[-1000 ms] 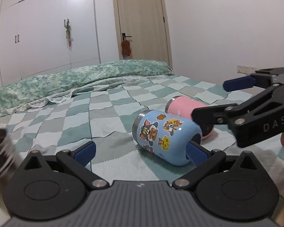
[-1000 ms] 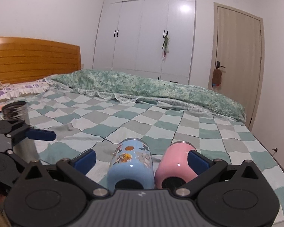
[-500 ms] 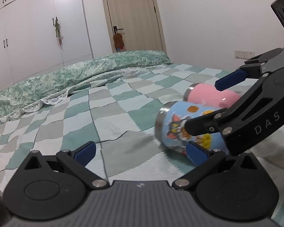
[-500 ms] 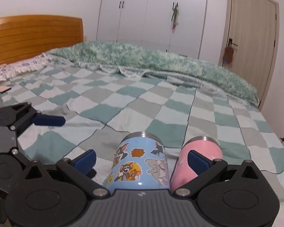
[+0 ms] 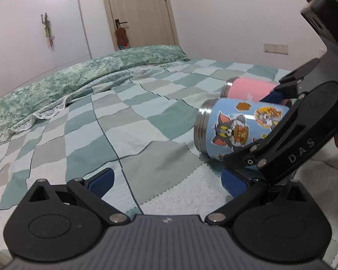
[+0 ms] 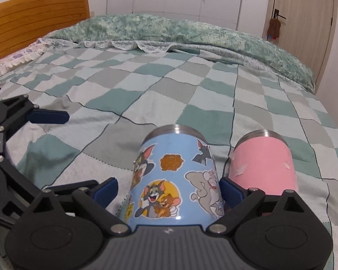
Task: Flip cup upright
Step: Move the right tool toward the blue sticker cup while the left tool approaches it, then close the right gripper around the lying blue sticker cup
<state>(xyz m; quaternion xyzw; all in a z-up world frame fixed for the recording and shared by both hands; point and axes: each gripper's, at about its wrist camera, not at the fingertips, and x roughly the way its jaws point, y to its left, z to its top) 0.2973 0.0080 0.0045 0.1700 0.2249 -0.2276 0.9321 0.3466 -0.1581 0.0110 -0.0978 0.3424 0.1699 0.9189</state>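
A blue cartoon-sticker cup [image 6: 175, 180] lies on its side on the checkered bedspread, its steel rim pointing away from me. My right gripper [image 6: 167, 189] is open with one finger on each side of the cup, not closed on it. In the left wrist view the same cup [image 5: 236, 126] lies at the right, straddled by the right gripper's black fingers [image 5: 281, 135]. My left gripper [image 5: 166, 180] is open and empty, low over the bedspread to the cup's left.
A pink cup [image 6: 261, 159] lies on its side right beside the blue one, touching the right gripper's outer finger. A folded green quilt [image 6: 169, 31] runs across the far side. A wooden headboard [image 6: 33, 15] stands at far left, a door [image 5: 137, 11] beyond the bed.
The right gripper has moved forward and down so its fingers now straddle the blue cup. The left gripper has swung left and away from the cup.
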